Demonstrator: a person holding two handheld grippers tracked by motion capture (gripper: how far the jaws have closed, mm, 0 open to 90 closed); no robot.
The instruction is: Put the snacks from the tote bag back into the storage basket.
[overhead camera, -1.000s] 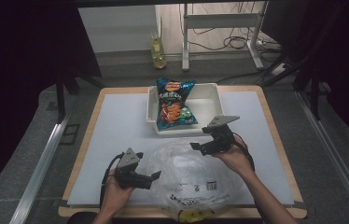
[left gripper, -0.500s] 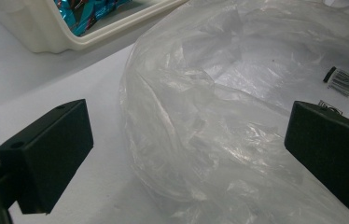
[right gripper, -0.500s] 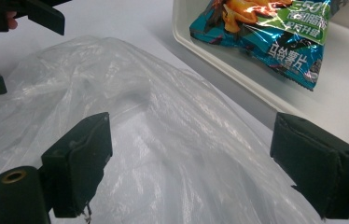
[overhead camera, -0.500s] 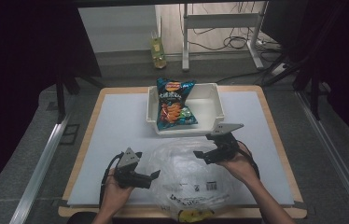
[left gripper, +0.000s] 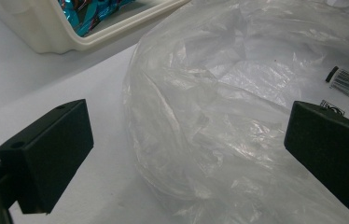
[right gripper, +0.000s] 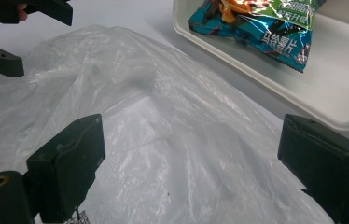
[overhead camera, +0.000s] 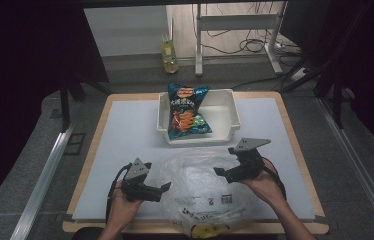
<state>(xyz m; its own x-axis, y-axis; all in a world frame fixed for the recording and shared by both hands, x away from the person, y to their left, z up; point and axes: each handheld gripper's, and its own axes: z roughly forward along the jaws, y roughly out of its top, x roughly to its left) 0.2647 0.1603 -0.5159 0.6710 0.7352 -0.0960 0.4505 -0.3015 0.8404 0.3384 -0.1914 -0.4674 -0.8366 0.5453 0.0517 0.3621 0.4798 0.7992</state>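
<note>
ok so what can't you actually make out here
- Yellow item under the plastic bag, high view: the table's near edge and the crumpled film hide what it is.
- Bag's printed label, high view: too small to read.
- Chip bag, right gripper view: cut off by the top edge.
- Bin, left gripper view: cut off by the top edge.
- Bottle on the floor, high view: too small to identify.

Lab: cabled floor [overhead camera: 235, 47], blackout curtains [overhead camera: 25, 60]
</note>
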